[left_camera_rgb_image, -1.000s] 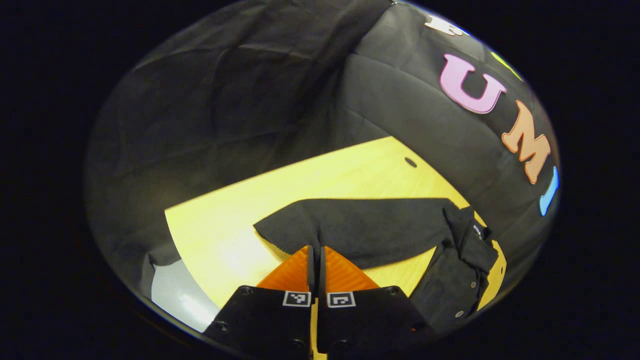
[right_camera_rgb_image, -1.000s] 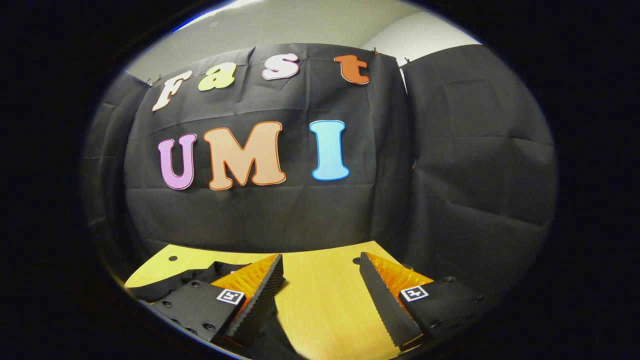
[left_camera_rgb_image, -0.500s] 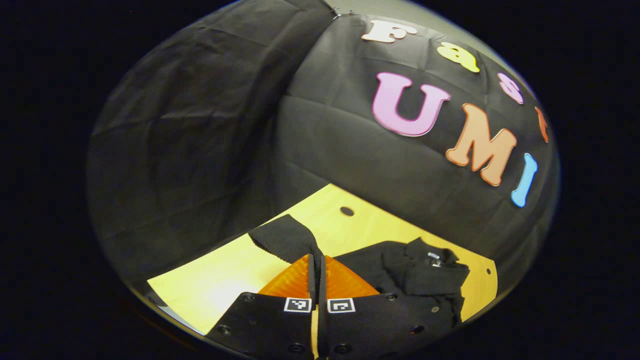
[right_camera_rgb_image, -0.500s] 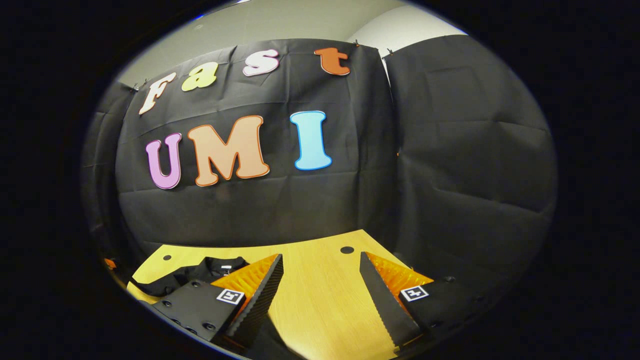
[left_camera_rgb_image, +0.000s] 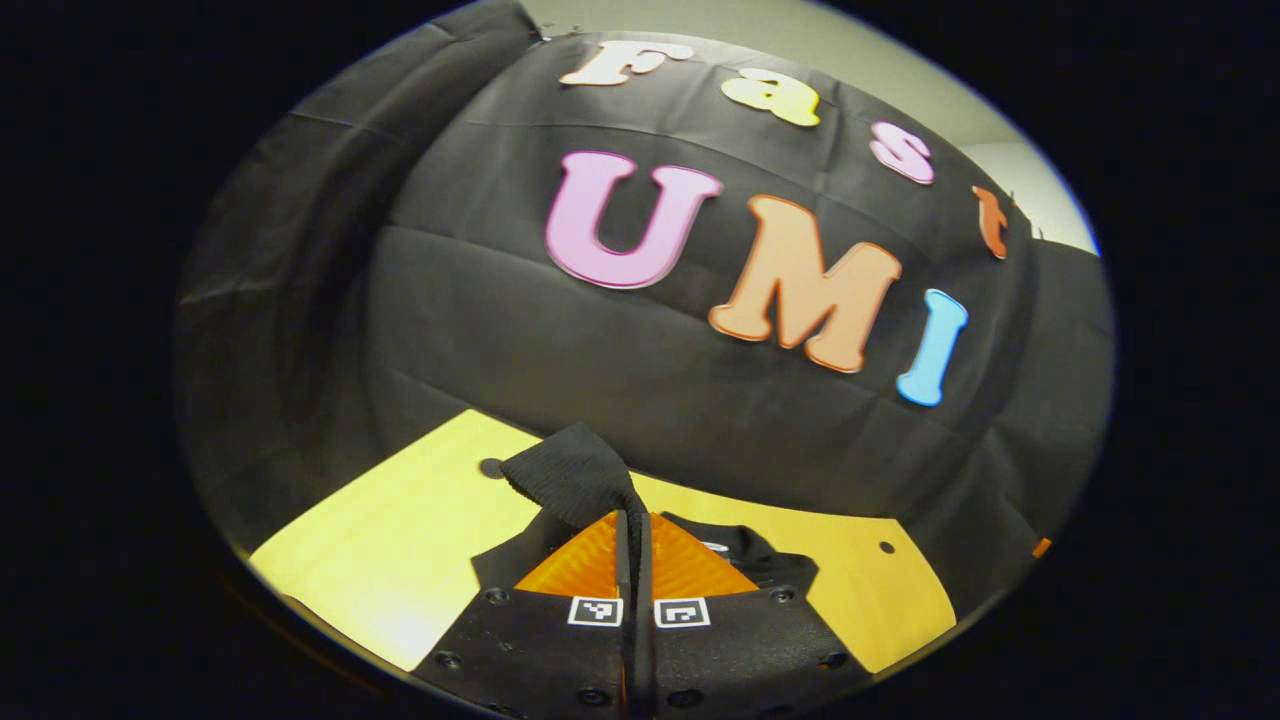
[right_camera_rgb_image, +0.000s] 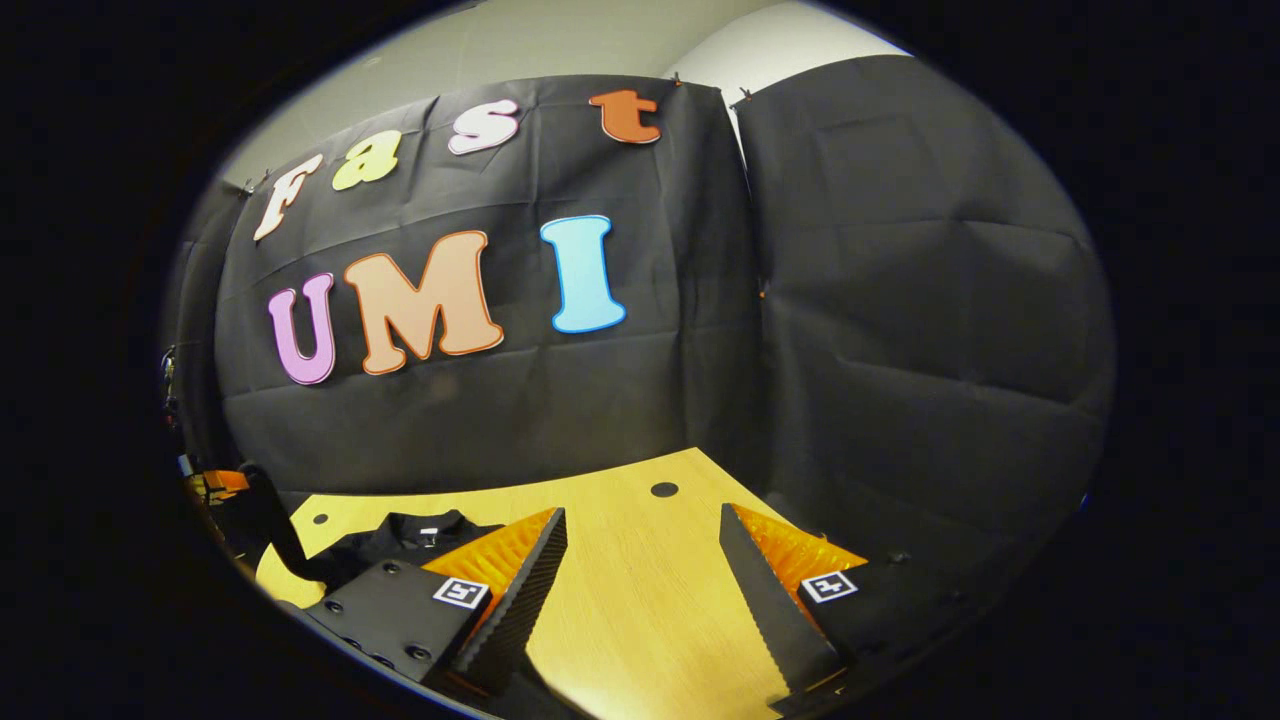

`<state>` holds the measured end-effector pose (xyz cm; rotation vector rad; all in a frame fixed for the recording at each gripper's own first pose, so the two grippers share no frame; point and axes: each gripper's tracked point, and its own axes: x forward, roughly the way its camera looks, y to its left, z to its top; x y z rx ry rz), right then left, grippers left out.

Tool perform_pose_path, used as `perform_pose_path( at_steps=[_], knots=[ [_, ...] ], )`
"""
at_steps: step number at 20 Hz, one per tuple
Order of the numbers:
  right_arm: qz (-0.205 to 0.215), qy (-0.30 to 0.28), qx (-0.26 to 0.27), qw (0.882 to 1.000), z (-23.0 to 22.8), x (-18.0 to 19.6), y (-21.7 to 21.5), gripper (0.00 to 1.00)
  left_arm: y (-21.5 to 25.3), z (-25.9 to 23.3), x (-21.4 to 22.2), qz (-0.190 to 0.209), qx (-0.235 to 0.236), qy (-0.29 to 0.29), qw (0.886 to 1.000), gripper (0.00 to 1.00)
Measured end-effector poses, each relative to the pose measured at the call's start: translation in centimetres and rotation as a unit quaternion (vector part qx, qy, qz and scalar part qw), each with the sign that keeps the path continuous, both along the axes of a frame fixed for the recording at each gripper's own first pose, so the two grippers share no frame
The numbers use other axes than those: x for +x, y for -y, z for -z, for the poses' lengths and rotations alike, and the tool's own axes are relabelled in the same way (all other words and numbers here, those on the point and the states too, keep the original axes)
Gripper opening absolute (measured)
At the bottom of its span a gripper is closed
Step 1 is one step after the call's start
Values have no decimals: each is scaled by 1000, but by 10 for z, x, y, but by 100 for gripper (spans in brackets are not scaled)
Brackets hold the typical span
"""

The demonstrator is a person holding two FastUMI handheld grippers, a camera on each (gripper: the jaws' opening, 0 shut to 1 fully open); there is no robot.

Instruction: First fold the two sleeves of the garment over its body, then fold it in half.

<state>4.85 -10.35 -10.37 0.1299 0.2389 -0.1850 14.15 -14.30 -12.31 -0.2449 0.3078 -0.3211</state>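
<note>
The left gripper (left_camera_rgb_image: 634, 520) has its fingers pressed together on the black sleeve (left_camera_rgb_image: 570, 480), which sticks up at 11 o'clock above the shirt (left_camera_rgb_image: 745, 550). The right gripper (right_camera_rgb_image: 640, 560) has fingers wide apart over bare table (right_camera_rgb_image: 640, 600); the shirt lies at 9 o'clock

A light wooden tabletop (left_camera_rgb_image: 400, 540) with small dark round holes (right_camera_rgb_image: 664, 489) near its far edge runs up to the black cloth wall (right_camera_rgb_image: 900, 330). Above the cloth, a pale room wall (right_camera_rgb_image: 560, 40) shows.
</note>
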Motion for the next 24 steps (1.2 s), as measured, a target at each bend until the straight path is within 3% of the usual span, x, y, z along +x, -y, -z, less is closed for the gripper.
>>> perform_pose_path(
  at_steps=[3,10,13,14,20,23,24],
  knots=[
    [4,-10,1,1000,9,-4,9,97,68,9,-1,55,-8,-11,998,0],
    [13,-16,17,1000,18,-18,21,97,187,46,-21,158,32,-28,986,0],
    [22,-20,33,999,23,-23,29,94,213,75,-32,184,55,-58,980,0],
    [25,-21,39,999,26,-23,31,97,221,87,-35,191,61,-67,977,0],
    [36,-26,32,998,29,-31,42,97,248,137,-45,214,113,-105,965,0],
    [42,-30,37,998,33,-38,45,93,255,150,-59,223,110,-124,961,0],
    [43,-33,39,998,36,-40,46,97,257,153,-66,233,105,-128,958,0]
  ],
)
